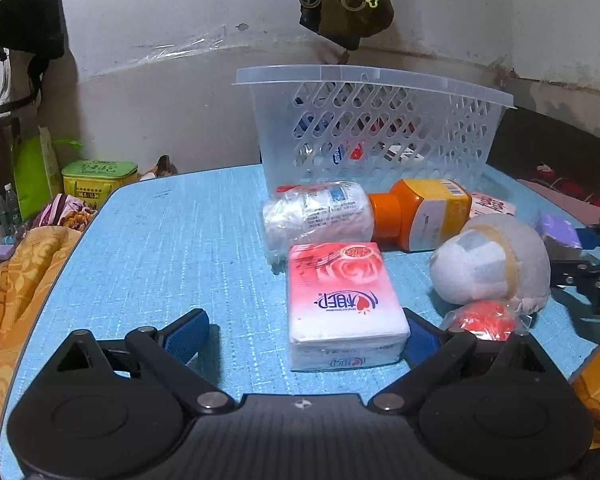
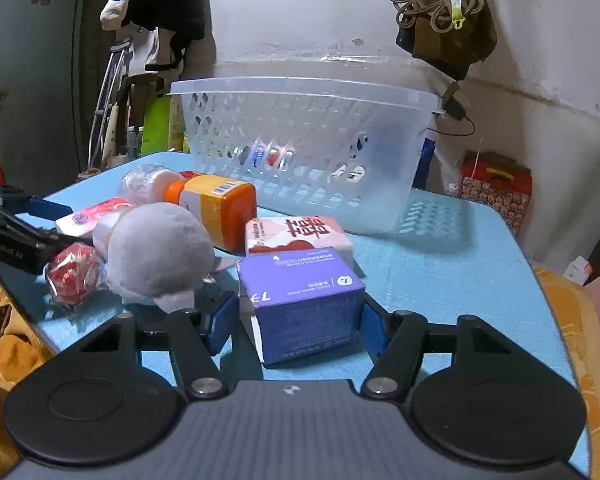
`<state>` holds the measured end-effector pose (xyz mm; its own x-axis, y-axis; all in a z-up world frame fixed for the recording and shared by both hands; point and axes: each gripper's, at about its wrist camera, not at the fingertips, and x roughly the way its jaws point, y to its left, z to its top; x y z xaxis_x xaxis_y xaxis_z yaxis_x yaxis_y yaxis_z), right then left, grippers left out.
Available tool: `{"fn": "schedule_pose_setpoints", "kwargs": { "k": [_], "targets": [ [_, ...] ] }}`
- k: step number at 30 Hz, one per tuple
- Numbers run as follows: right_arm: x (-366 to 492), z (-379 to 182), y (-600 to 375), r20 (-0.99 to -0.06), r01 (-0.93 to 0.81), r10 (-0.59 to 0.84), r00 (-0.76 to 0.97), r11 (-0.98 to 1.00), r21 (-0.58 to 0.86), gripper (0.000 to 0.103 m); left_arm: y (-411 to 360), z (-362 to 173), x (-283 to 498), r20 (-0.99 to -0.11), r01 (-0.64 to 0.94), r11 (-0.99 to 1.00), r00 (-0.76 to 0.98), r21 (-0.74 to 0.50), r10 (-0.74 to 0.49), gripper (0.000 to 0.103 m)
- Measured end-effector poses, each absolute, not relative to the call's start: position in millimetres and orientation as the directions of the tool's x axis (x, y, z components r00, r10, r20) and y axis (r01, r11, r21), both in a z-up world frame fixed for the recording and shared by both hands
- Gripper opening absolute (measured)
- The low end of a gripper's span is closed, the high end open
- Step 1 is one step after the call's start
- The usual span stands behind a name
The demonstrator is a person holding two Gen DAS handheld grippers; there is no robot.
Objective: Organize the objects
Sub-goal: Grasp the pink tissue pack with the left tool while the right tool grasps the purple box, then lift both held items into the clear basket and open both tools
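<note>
Left wrist view: the left gripper [image 1: 306, 334] rests low over the blue table [image 1: 172, 248] with its jaws spread wide. The pink tissue pack [image 1: 342, 300] lies between them, its right side against the right finger [image 1: 422, 338], while the left finger [image 1: 186, 334] stands well apart from it. The clear basket [image 1: 374, 128] stands at the back of the table and already holds several small items, too blurred through the mesh to name. In front of the basket lie a plastic-wrapped roll [image 1: 316, 214] and an orange bottle [image 1: 424, 214] on its side, touching end to end. Nearer than these, beside the tissue pack, sit a grey plush toy [image 1: 492, 262] and a red wrapped ball [image 1: 486, 320].

In the right wrist view, the right gripper [image 2: 296, 324] has its jaws apart on either side of a purple box [image 2: 300, 300], which rests on the table in front of the basket [image 2: 308, 148]; whether the pads press the box I cannot tell. Between the purple box and the basket lies a second pink pack [image 2: 296, 236].
</note>
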<state>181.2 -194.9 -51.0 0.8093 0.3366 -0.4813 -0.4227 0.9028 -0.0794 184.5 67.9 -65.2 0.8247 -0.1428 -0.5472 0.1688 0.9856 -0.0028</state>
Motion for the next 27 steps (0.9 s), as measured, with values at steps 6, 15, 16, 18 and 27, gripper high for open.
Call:
{"fn": "schedule_pose_setpoints", "kwargs": {
  "k": [6, 15, 16, 18, 27],
  "targets": [
    [183.9, -52.7, -202.7, -0.491, -0.416, 0.34, 0.802, 0.908, -0.052, 0.068, 65.9, -64.3, 187.7, -0.544, 0.162, 0.987, 0.828, 0.006, -0.133, 0.1],
    [183.0, -48.1, -205.9, -0.505, -0.428, 0.355, 0.787, 0.903, -0.031, 0.058, 57.8, -60.8, 186.8, -0.533, 0.181, 0.983, 0.833, 0.011, -0.147, 0.065],
    [182.3, -47.0, -205.2, -0.506, -0.429, 0.355, 0.786, 0.903, -0.032, 0.052, 56.6, -59.7, 185.5, -0.531, 0.191, 0.981, 0.833, 0.012, -0.156, 0.056],
    [181.2, -44.6, -203.7, -0.511, -0.428, 0.352, 0.784, 0.903, -0.035, 0.052, 54.6, -58.6, 183.7, -0.528, 0.195, 0.981, 0.835, 0.018, -0.156, 0.056],
    [167.5, -24.2, -203.8, -0.476, -0.392, 0.322, 0.818, 0.918, -0.054, 0.052, 58.4, -43.0, 172.5, -0.482, 0.177, 0.984, 0.863, 0.016, -0.148, 0.056]
  ]
}}
